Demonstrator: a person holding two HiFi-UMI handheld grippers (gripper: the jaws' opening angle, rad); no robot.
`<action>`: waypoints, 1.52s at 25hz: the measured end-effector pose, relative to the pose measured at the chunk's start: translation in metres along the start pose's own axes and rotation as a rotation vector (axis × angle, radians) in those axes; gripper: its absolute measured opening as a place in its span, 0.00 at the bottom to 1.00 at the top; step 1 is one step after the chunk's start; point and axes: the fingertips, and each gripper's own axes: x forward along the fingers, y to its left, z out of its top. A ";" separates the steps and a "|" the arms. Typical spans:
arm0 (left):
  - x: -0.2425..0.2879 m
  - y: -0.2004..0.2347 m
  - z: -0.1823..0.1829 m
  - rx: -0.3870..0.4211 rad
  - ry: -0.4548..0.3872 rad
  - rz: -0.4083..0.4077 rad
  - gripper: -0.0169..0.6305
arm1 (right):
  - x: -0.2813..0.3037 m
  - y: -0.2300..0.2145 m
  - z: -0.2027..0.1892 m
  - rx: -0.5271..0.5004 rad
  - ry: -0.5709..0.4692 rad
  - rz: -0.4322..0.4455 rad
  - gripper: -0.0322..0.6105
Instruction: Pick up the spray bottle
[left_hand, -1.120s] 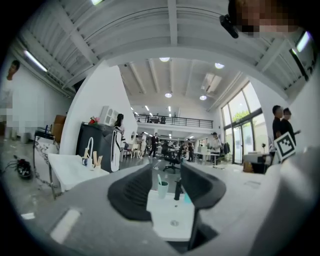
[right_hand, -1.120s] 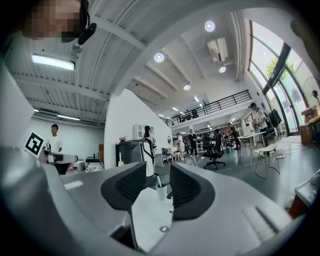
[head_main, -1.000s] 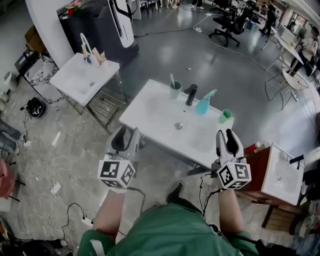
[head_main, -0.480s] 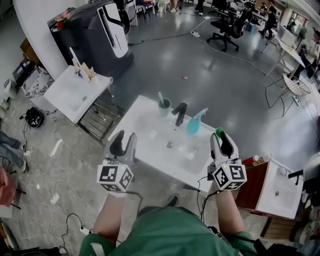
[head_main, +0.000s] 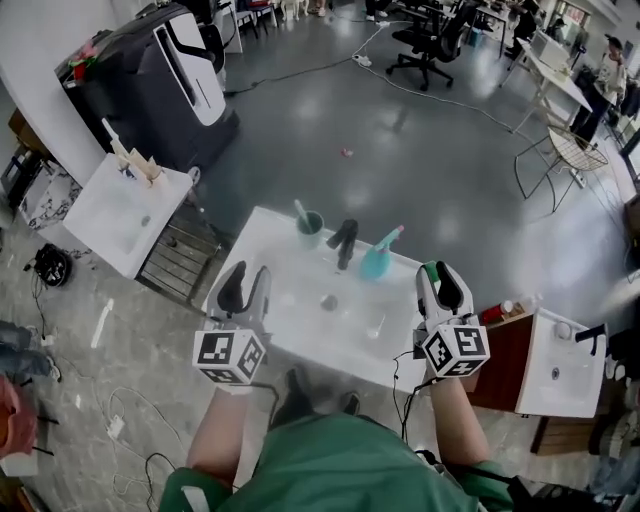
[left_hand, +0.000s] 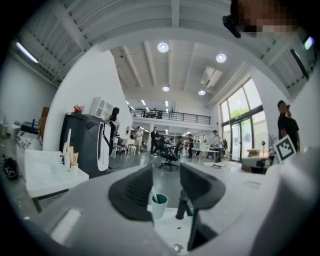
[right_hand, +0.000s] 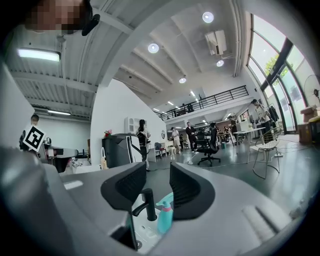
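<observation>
The left gripper (head_main: 247, 276) hangs over the near left edge of the glossy white basin (head_main: 288, 322), jaws apart and empty. On the far rim, right of the teal cup (head_main: 309, 227) and the black faucet (head_main: 345, 243), the teal plastic spray bottle (head_main: 377, 258) stands upright. It is just ahead-left of the nearer right gripper (head_main: 441, 276), whose jaws are parted and hold nothing.

No legible text, brand, number or sign turns up in any view. The only print-like marks are black-and-white square code patterns on the left marker cube (head_main: 230, 357) of the left gripper (head_main: 247, 283) and on the right marker cube (head_main: 457, 351) of the right gripper (head_main: 440, 281); they carry no letters or digits. Any label on the spray bottle (head_main: 377, 262) is too small to read.
</observation>
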 end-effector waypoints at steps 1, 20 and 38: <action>0.010 0.006 -0.003 -0.001 0.008 -0.017 0.29 | 0.005 0.001 -0.003 0.001 0.006 -0.017 0.28; 0.135 0.055 -0.057 -0.024 0.158 -0.259 0.29 | 0.078 -0.020 -0.058 -0.029 0.128 -0.256 0.28; 0.154 0.048 -0.154 -0.055 0.331 -0.162 0.29 | 0.143 -0.049 -0.171 -0.060 0.332 -0.006 0.28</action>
